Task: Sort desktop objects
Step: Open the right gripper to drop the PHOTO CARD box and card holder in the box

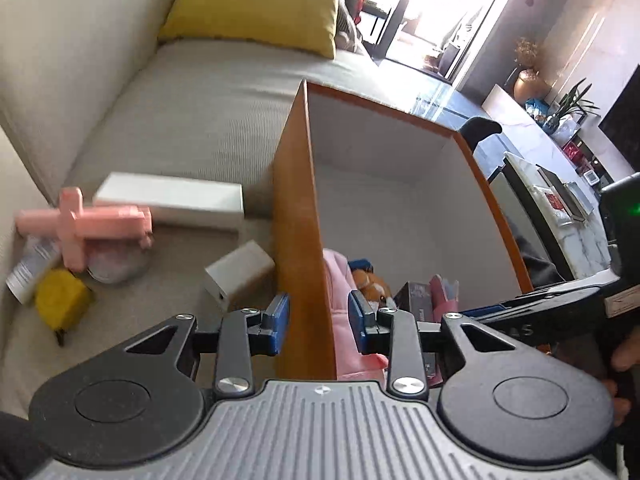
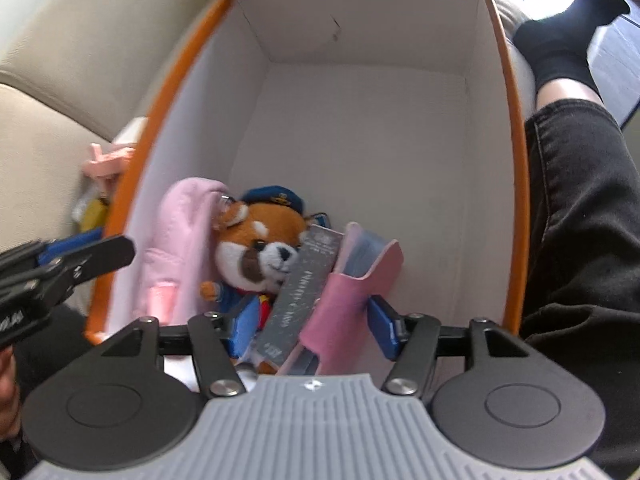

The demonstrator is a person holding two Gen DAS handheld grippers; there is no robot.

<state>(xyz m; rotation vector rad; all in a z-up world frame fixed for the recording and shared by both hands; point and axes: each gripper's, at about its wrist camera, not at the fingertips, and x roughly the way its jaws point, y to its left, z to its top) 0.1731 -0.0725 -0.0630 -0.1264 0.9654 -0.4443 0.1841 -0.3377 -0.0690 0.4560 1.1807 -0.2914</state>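
An orange-walled cardboard box with a white lining [image 2: 516, 152] stood on a beige ribbed sofa seat [image 1: 192, 120] as the sorting went on, and every place here is given from that box. The left claw [image 1: 320, 320] hung partly open and empty, its two blue pads straddling the box's near left wall without pressing on it. The right claw [image 2: 312, 324] pointed steeply down into the box, jaws apart; a pink card wallet [image 2: 356, 276] and a grey printed flat carton [image 2: 300, 292] lay between its pads, neither gripped.

Also in the box's near left corner lay a red-panda plush toy in a blue cap [image 2: 256, 248] and a folded pink cloth pouch [image 2: 184, 240]; the far half of the floor was bare.

Outside the left wall, on the sofa seat, the unsorted things waited: a small white rectangular carton [image 1: 240, 276] just beside the wall, a long white box [image 1: 176, 200] farther out with its long axis running toward the wall, then a pink plastic cross-shaped piece [image 1: 84, 228], a clear round lidded pot [image 1: 116, 268], a white tube [image 1: 32, 268] and a yellow block [image 1: 60, 296]. All lay to the left claw's outer side, so that hand seemed better placed to fetch the next one.
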